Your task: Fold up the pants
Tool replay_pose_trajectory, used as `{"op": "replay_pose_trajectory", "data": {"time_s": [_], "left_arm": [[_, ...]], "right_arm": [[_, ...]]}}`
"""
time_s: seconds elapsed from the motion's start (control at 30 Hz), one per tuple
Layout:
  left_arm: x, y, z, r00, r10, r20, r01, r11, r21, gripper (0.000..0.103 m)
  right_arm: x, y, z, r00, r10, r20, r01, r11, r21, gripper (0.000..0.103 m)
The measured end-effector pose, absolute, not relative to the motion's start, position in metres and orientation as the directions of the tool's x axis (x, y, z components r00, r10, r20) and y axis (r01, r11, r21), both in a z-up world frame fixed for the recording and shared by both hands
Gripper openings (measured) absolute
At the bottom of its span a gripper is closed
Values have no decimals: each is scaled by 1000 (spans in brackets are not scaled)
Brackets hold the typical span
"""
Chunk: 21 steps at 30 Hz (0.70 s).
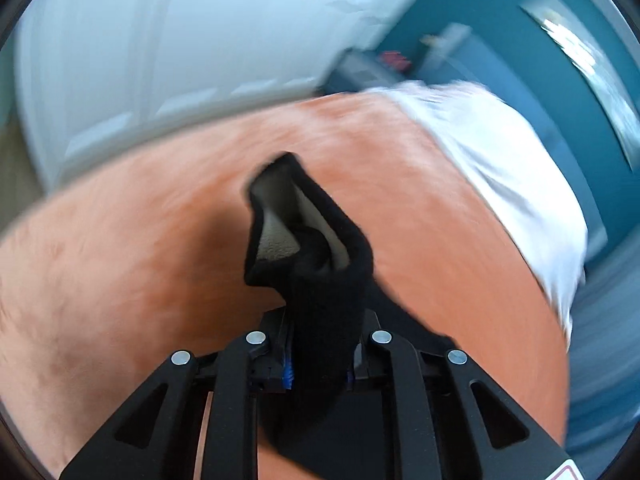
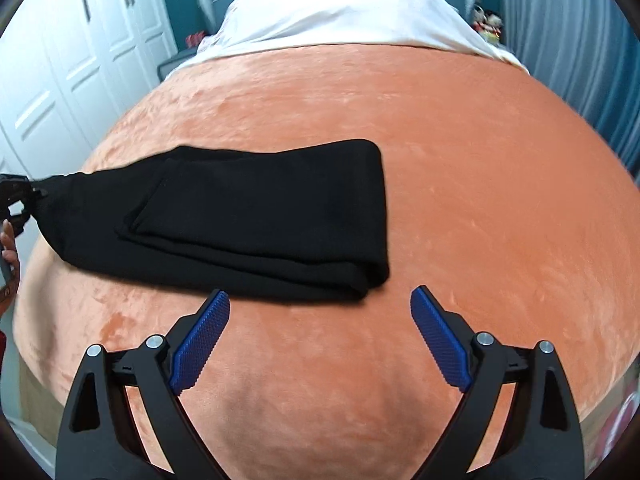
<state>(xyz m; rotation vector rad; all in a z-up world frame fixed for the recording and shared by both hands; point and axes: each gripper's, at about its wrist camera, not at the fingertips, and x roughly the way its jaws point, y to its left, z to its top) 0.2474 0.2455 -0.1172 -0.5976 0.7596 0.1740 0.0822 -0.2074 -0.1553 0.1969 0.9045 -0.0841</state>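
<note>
Black pants (image 2: pixel 256 216) lie partly folded on the orange bed cover (image 2: pixel 460 160), folded end to the right. My left gripper (image 1: pixel 320 360) is shut on one end of the pants (image 1: pixel 312 264), which bunches up in front of the camera showing a pale lining; that view is blurred. In the right wrist view the left gripper (image 2: pixel 24 196) shows at the far left, pulling the pants' end up off the cover. My right gripper (image 2: pixel 320 336) is open and empty, just in front of the pants' near edge, above the cover.
A white pillow and sheet (image 2: pixel 340 16) lie at the head of the bed. White wardrobe doors (image 2: pixel 80 60) stand to the left. A teal wall and a striped curtain (image 2: pixel 568 40) are at the right. A nightstand (image 2: pixel 176 64) stands by the bed's far left corner.
</note>
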Motion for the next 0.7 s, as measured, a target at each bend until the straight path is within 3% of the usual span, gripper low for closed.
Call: {"op": "replay_pose_trajectory", "data": {"time_s": [0.13, 0.27, 0.47, 0.7], "left_arm": [[243, 143, -64, 759, -167, -629, -128, 910, -395, 14], [235, 38, -54, 734, -264, -626, 54, 941, -334, 14], [226, -82, -119, 547, -346, -763, 160, 937, -311, 14], [217, -114, -178, 482, -221, -847, 145, 974, -172, 15]], "right_arm": [[70, -240, -156, 625, 6, -780, 221, 958, 184, 90], [54, -270, -153, 645, -15, -764, 267, 941, 207, 90], [39, -312, -159, 626, -45, -779, 316, 927, 201, 90], [36, -340, -172, 600, -46, -799, 332, 923, 197, 90]]}}
